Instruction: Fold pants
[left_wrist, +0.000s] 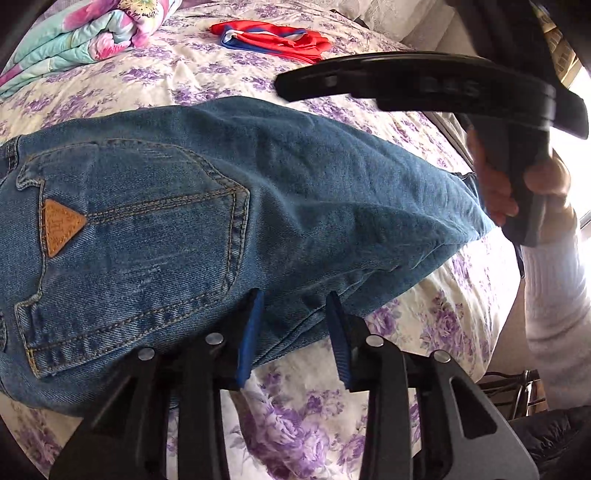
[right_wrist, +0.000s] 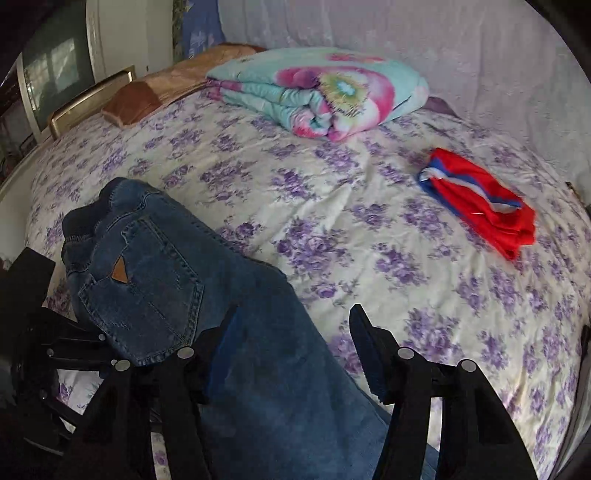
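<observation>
Blue jeans (left_wrist: 177, 221) lie folded lengthwise on the bed, back pocket with a tan triangle patch (left_wrist: 61, 223) facing up. My left gripper (left_wrist: 295, 332) is open, its blue-padded fingers at the jeans' near edge, close to the seat seam, holding nothing. In the right wrist view the jeans (right_wrist: 207, 295) run from the waistband at the left down under my right gripper (right_wrist: 295, 347), which is open above the leg. The right gripper's body (left_wrist: 424, 85) shows in the left wrist view, held by a hand above the jeans' far end.
The bed has a cream sheet with purple flowers (right_wrist: 332, 229). A folded floral quilt (right_wrist: 325, 92) lies at the far side. A folded red and blue garment (right_wrist: 484, 206) lies to the right. A brown pillow (right_wrist: 155, 92) and headboard are at the left.
</observation>
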